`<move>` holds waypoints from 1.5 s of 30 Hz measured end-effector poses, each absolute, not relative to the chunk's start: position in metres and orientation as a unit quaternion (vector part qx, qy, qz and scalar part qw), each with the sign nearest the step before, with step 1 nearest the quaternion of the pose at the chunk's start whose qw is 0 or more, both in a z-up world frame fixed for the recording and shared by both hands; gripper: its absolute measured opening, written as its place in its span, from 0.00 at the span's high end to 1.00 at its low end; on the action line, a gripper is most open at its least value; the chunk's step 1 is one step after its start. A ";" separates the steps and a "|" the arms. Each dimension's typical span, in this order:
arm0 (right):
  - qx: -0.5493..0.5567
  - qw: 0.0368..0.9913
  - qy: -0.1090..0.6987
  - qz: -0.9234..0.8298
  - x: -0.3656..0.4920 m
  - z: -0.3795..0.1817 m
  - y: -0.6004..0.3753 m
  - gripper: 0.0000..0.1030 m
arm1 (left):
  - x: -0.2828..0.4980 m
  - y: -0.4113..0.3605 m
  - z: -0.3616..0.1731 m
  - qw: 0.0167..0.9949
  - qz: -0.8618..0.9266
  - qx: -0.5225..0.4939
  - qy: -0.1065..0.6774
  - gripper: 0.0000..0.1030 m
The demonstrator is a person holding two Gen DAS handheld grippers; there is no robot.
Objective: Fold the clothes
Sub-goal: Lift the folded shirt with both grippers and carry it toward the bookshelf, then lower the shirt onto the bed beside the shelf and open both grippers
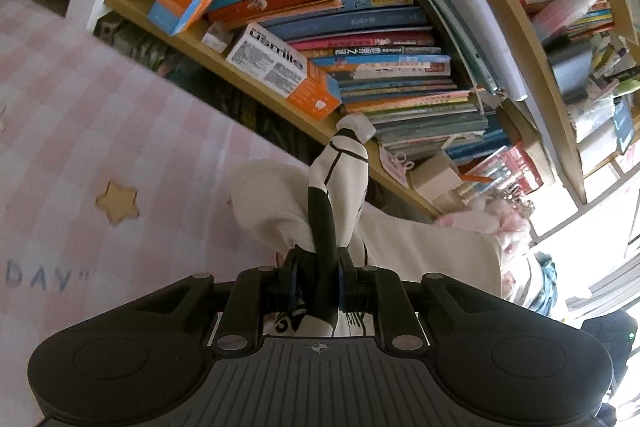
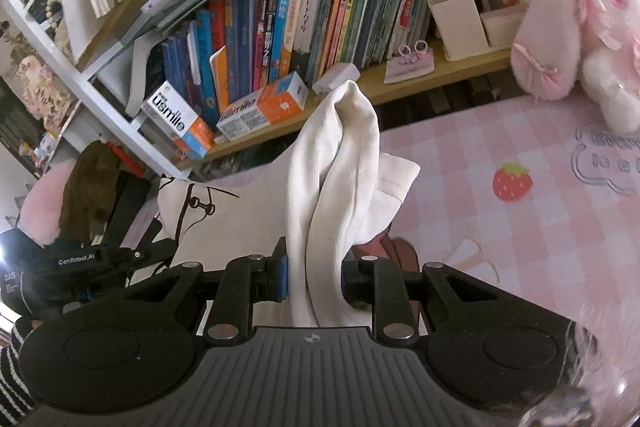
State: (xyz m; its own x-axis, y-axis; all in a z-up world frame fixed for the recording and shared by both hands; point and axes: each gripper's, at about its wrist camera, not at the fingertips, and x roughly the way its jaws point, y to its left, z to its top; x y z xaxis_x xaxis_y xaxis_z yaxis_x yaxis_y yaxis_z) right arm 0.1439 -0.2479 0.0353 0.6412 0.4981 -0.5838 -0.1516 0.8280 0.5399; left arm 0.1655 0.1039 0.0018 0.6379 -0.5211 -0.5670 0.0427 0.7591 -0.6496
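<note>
Holding: a cream-white knit garment with black printed line-work (image 2: 256, 219) was lifted by both grippers over a pink-and-white checked bed cover (image 2: 500, 155), near the cover's edge that ran along the bookshelf.
Left gripper (image 1: 318, 283): pinched narrowly on a bunched fold showing a black stripe, the cloth rising between the jaws.
Right gripper (image 2: 314, 277): pinched on a ribbed cream fold standing up in a peak between the jaws.
Garment position: part hung from the two grips, the rest draped toward the cover; how much rested on it could not be told.
Step in hand (judgement): carrying one edge over to make a fold, early in the task.
Doing it well (judgement): keep both grips level and equally tensioned so the edge stays straight; lower the held edge squarely onto the lying part; release only once the cloth rests flat, since the bunched pinches could drag creases.
Risk (judgement): the soft knit may sag between the grippers and fold crookedly.
Wooden bookshelf (image 2: 420, 83): packed with upright coloured books (image 2: 280, 27); two white-and-orange cartons (image 2: 260, 111) lay at the shelf's front edge.
White open-topped box (image 2: 456, 23): held an orange pen-like stick.
Second white box (image 2: 500, 27): contents not visible.
Pink-and-white plush toy (image 2: 580, 19): sat at the cover's far corner beside the shelf.
</note>
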 end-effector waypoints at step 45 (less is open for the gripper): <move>0.220 0.882 0.402 0.109 0.253 -0.031 -0.240 0.39 | 0.259 0.112 -0.041 0.890 -0.107 -0.225 0.382 0.58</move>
State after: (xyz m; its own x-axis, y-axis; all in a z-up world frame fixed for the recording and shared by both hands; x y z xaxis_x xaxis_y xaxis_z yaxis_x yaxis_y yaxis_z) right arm 0.2530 -0.2395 -0.0313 0.6533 0.3698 -0.6606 -0.0161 0.8792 0.4762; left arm 0.2586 0.1118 -0.0414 0.6853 -0.3628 -0.6315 0.0188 0.8756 -0.4827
